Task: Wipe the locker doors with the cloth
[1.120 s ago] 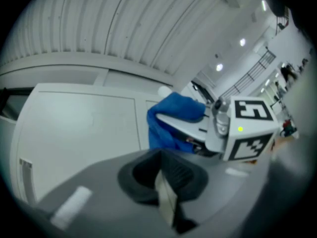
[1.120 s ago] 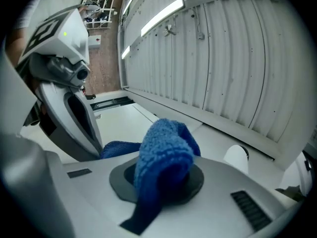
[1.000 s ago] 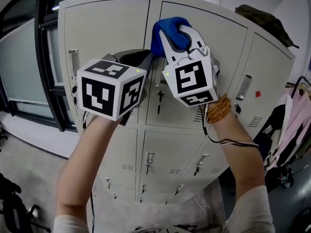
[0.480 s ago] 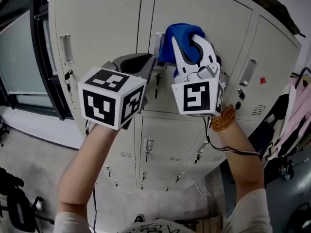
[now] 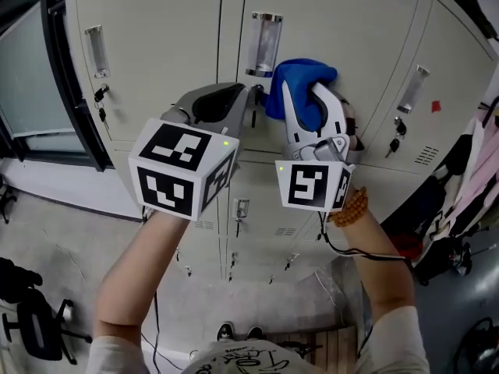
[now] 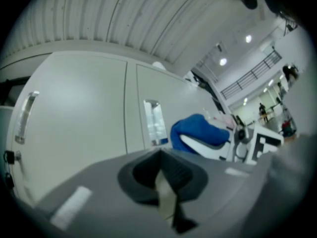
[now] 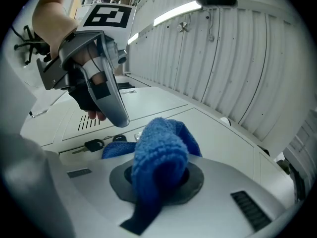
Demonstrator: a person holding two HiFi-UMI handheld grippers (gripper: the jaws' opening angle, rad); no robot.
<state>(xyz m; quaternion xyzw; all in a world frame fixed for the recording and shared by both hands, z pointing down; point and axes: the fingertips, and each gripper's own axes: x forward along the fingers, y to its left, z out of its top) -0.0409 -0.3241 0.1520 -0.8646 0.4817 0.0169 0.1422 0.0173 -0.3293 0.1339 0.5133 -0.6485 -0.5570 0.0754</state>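
A bunched blue cloth (image 5: 300,88) (image 7: 159,155) (image 6: 198,129) presses against the middle upper locker door (image 5: 343,29), just below its clear handle (image 5: 265,44). My right gripper (image 5: 306,107) is shut on the cloth. My left gripper (image 5: 248,100) hovers just left of it, jaws shut with nothing between them, its tip by the seam between the two upper doors. In the left gripper view the jaws (image 6: 163,180) meet in a closed line in front of the left door (image 6: 79,113). A key (image 7: 91,145) hangs in a lock beside the cloth.
Beige steel lockers fill the view, with smaller doors (image 5: 261,209) below and keys in their locks. A window frame (image 5: 66,84) stands at the left. Clothes (image 5: 475,178) hang at the right. A cable (image 5: 351,252) trails from my right gripper.
My right gripper has slid the cloth down the middle door, from near its top to below the handle. My left gripper has stayed beside it.
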